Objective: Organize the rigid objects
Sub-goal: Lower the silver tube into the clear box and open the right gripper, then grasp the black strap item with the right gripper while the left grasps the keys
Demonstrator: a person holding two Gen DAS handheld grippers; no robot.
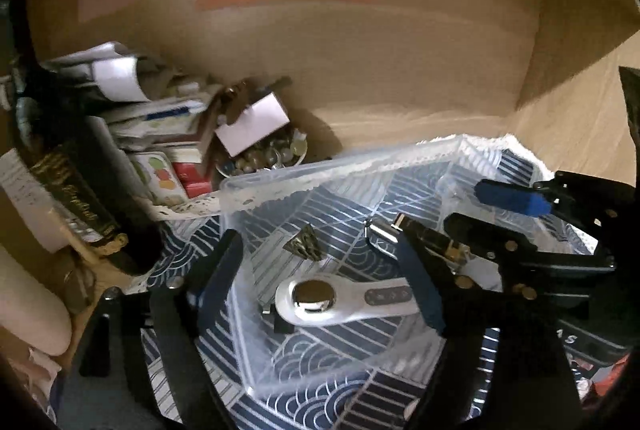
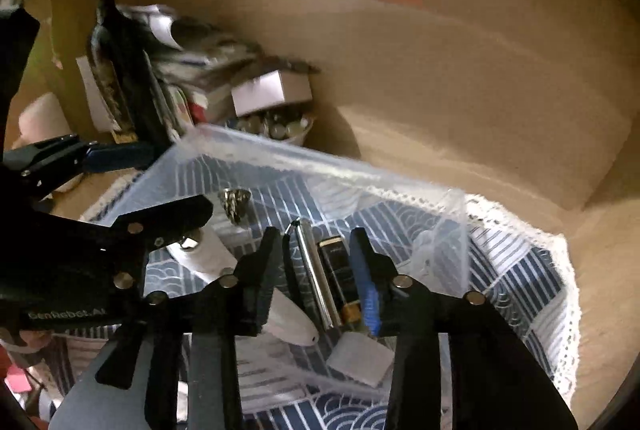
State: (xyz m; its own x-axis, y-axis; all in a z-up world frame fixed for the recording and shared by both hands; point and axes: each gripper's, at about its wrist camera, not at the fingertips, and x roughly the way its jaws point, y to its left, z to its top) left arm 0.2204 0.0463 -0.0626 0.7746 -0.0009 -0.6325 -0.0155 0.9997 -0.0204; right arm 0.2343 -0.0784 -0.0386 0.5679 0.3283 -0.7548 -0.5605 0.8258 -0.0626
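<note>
1 legible label [image 2: 66,314], perhaps "GenRobot.AI".

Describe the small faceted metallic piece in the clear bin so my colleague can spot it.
Start at the clear plastic bin on the blue wave-patterned cloth. Near its far wall lies a small, dark, faceted metallic wedge, apart from the white handheld device with a round metal head. It alone is pointed.
</note>
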